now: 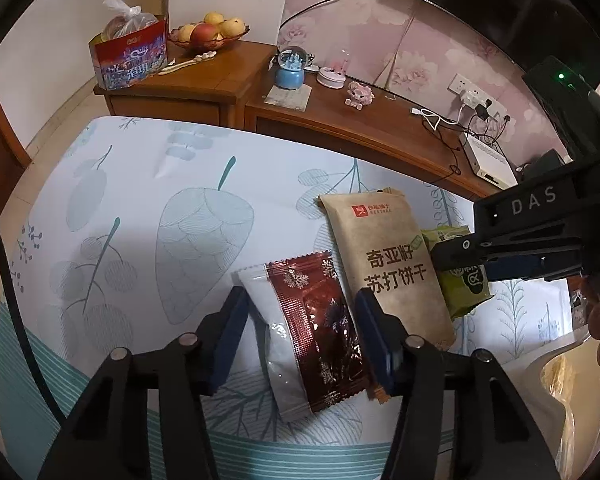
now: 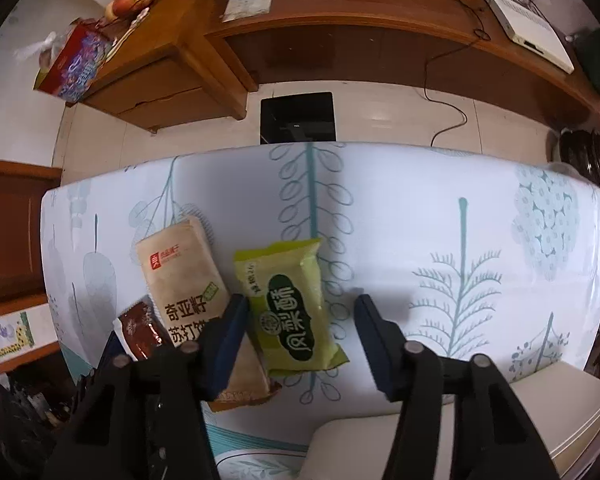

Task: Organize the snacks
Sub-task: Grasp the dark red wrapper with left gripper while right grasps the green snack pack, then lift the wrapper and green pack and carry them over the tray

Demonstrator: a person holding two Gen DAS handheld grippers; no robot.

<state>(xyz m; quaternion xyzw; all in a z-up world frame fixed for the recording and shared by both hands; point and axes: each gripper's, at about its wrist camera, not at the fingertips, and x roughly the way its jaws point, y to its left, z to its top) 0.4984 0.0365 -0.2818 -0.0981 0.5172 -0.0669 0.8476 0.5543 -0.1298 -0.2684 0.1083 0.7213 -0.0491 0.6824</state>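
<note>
The left gripper (image 1: 300, 316) has its fingers spread either side of the red-and-white snack packet (image 1: 312, 332). The right gripper (image 2: 300, 336) fingers stand spread around the green packet (image 2: 292, 308). Between them lies the tan cracker packet (image 1: 388, 264), on a leaf-patterned bench (image 1: 120, 208). A wooden cabinet (image 1: 204, 80) stands far beyond.

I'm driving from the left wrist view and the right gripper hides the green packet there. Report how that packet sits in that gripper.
Observer: The green packet lies flat between the right gripper's fingers. One finger meets its edge, and the other stands off over bare tablecloth.
Operator: Give me its orientation.
Observer: It lies lengthwise along the fingers, slightly skewed, so the gripper would close across its width.
</note>
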